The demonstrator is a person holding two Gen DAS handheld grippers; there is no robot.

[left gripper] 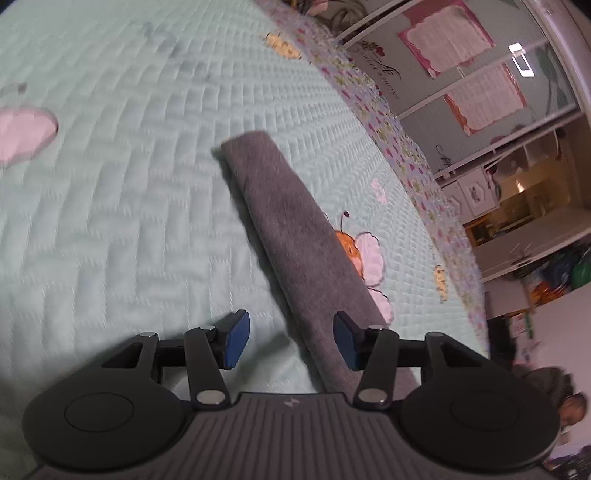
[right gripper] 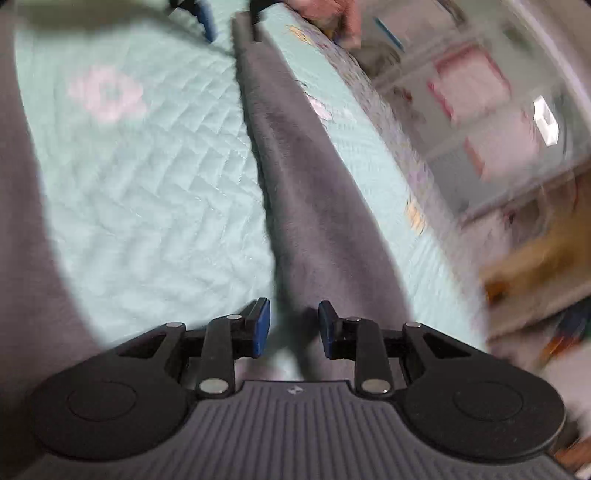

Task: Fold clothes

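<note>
A long, narrow folded grey garment (left gripper: 291, 229) lies on the mint quilted bedspread (left gripper: 129, 221). In the left wrist view its near end runs under the right finger of my left gripper (left gripper: 291, 339), which stands open just above the quilt. The right wrist view shows the same grey garment (right gripper: 314, 192) stretching away from my right gripper (right gripper: 294, 328). That gripper is open, and the garment's narrow near end lies between its blue pads (right gripper: 263, 326). My left gripper's blue pad (right gripper: 207, 18) and a hand (right gripper: 325, 11) show at the garment's far end.
The bed's edge with a flowered border (left gripper: 406, 155) runs along the right, with glass-door cabinets and shelves (left gripper: 480, 92) beyond it. More grey fabric (right gripper: 26, 229) fills the left edge of the right wrist view. The right wrist view is blurred.
</note>
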